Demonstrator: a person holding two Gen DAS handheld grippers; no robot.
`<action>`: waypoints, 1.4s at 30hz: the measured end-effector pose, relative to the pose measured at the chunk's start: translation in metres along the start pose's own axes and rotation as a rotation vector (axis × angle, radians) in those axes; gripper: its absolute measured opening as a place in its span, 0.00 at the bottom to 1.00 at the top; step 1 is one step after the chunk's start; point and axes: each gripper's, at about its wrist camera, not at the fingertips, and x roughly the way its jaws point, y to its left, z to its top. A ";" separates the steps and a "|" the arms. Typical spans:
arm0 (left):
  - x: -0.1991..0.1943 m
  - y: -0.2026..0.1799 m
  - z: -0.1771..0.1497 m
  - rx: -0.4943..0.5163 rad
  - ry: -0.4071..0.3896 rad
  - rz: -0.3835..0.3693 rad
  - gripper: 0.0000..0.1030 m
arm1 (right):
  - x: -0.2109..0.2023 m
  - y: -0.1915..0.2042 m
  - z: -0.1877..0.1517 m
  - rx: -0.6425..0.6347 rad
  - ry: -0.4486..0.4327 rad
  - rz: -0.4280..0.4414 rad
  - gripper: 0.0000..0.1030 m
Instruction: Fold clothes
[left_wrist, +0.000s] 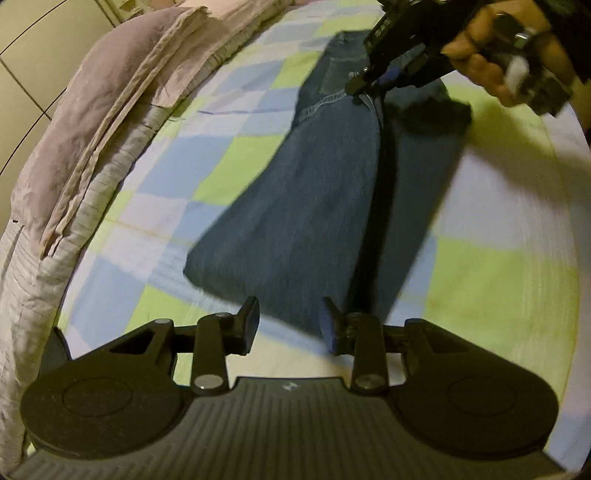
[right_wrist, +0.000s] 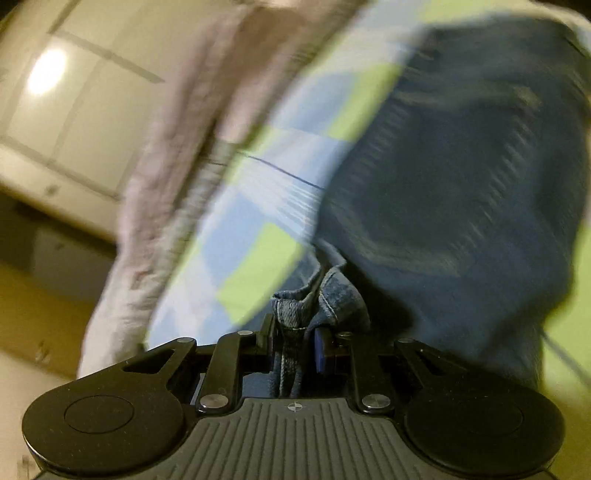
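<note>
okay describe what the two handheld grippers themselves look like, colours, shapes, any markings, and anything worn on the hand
Both grippers are black: a ribbed grey-black base plate with a small crosshair mark, a round disc at each side, and linkage bars with silver rivets. The left gripper has dark fingers with blue pads. The right gripper is built alike, with a blue pad too. The hand on it shows no clear glove; a dark sleeve edge is blurred.

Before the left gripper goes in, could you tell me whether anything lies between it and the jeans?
Nothing visible does. The left gripper is open just above the jeans hem, with only checked bedsheet around.
</note>
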 end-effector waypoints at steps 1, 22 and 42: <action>0.004 0.000 0.005 -0.003 0.000 -0.002 0.31 | -0.001 0.003 0.005 -0.029 0.007 0.005 0.18; 0.077 0.061 -0.005 -0.138 0.129 -0.141 0.37 | 0.004 0.007 -0.020 -0.074 0.127 -0.219 0.36; 0.071 0.073 -0.071 0.817 -0.210 -0.054 0.72 | 0.106 0.187 -0.253 -1.361 0.320 -0.356 0.37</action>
